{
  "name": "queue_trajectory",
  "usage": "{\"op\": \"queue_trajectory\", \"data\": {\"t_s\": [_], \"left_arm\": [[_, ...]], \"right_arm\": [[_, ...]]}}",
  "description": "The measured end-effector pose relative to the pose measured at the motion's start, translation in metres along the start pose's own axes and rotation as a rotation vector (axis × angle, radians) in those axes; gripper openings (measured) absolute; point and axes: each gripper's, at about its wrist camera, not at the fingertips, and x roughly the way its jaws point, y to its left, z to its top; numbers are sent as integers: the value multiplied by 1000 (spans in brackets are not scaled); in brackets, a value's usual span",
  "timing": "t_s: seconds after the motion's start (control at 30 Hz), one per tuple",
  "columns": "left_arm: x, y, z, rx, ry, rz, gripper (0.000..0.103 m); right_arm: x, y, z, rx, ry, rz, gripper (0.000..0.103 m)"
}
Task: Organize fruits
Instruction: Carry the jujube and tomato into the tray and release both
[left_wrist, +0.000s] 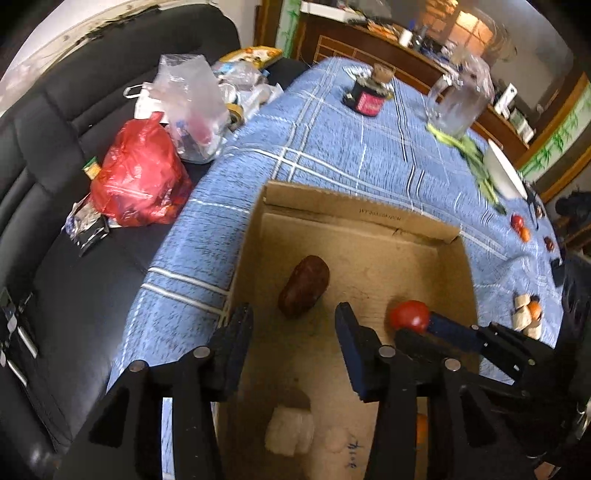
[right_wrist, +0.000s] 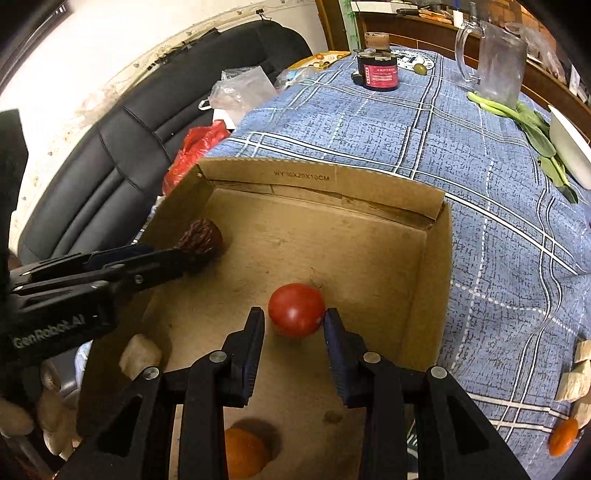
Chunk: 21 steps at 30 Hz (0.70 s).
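While the tomato (right_wrist: 296, 310) is lying mid-box (right_wrist: 436, 258), just between the parted fingers of the right tool (right_wrist: 294, 325), it is not being gripped; if nudged, it could be rolled away. Nothing is being held by the wide-open left tool (left_wrist: 293, 325) near the date (left_wrist: 304, 286).

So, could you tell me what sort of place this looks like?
Most likely a lived-in home living room: a black leather sofa piled with plastic bags, beside a table under a blue plaid cloth, with a cluttered wooden sideboard behind.
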Motion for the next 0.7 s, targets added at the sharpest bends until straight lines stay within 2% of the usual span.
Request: {"op": "queue_trajectory", "data": {"t_s": [0.1,0.2,0.33,0.4,0.53,0.7], "left_arm": [[-23,1,-8,-49,-43,-15,45],[-44,-4,-20,-103,-82,-40,47],[-63,-28,-38,-106,-106,-46,50],[-69,-47,-46,-93,-108,-50,51],[-74,-88,-66,-81,-111,-83,63],[-61,-145,-89,-46,-72,-149,63]], "right_arm": [[-20,1,-2,-9,-32,13,38],[-46,-5,-11,7,-66,42,45],[-78,-29,-34,60,-90,67,49],[-94,-52,-52,107,-87,60,51],[-122,-112,-90,239,-77,37,53],[-162,-195,-137,387,-93,-81,52]]}}
